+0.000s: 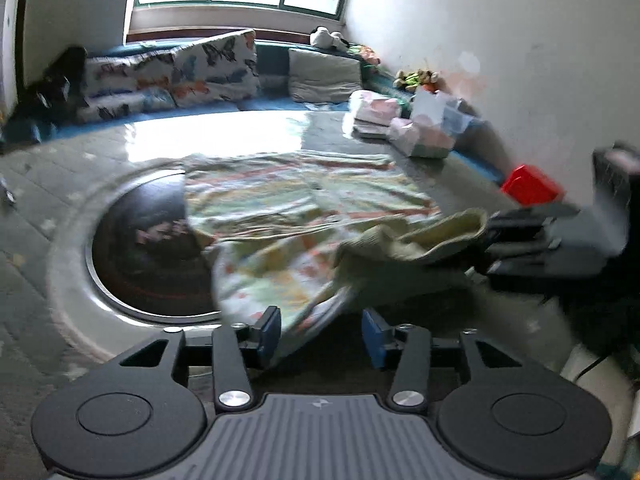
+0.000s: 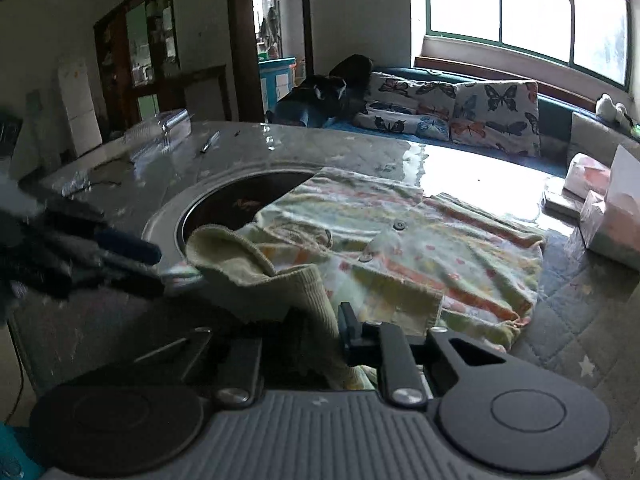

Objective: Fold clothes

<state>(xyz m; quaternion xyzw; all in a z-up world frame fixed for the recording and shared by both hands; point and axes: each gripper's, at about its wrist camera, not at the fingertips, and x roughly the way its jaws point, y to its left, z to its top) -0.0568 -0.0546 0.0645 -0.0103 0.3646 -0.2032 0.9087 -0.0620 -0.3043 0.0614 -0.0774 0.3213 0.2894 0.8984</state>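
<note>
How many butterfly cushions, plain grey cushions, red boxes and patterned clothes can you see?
Butterfly cushions: 2
Plain grey cushions: 1
Red boxes: 1
Patterned clothes: 1
Total: 5

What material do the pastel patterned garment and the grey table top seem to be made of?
The pastel patterned garment looks like soft knitted cotton: it drapes in folds, and its pale green cuff shows ribbing. It has small round snaps or buttons. The grey table top seems polished stone or a glossy laminate: it mirrors the window light brightly. The pictures do not settle which.
</note>
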